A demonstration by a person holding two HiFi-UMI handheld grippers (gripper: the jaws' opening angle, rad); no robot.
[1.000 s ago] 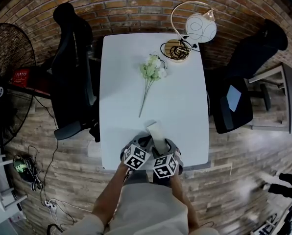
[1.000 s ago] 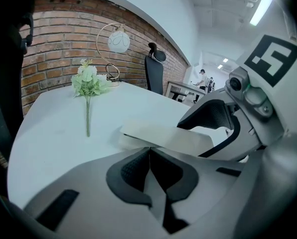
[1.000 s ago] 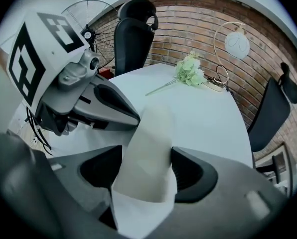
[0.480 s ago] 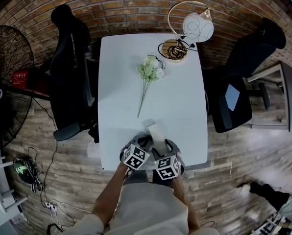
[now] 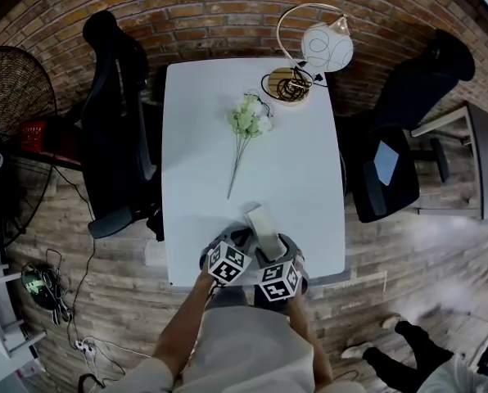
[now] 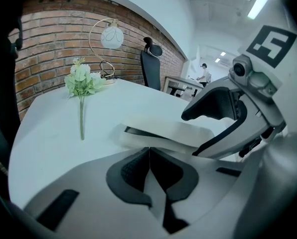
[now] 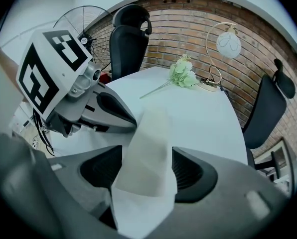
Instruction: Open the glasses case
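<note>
The white glasses case [image 5: 263, 221] lies near the front edge of the white table [image 5: 203, 137], its long side pointing away from me. My right gripper [image 5: 269, 241] is shut on the near end of the case [image 7: 148, 148], which sits between its dark pads [image 7: 191, 171]. My left gripper [image 5: 241, 238] is just left of the case, shut with its pads touching and nothing between them [image 6: 149, 156]. In the left gripper view the case [image 6: 163, 132] shows a thin dark slit along its side, and the right gripper's jaw arches over it.
A sprig of pale green flowers [image 5: 248, 119] lies mid-table. A gold arc lamp with a white globe [image 5: 308, 56] stands at the far right corner. Black office chairs [image 5: 117, 121] [image 5: 391, 162] flank the table. A fan [image 5: 6, 121] stands at the left.
Both grippers and the case stay where they were. Only the head view shifts slightly, and a person moves across the floor at the lower right.
</note>
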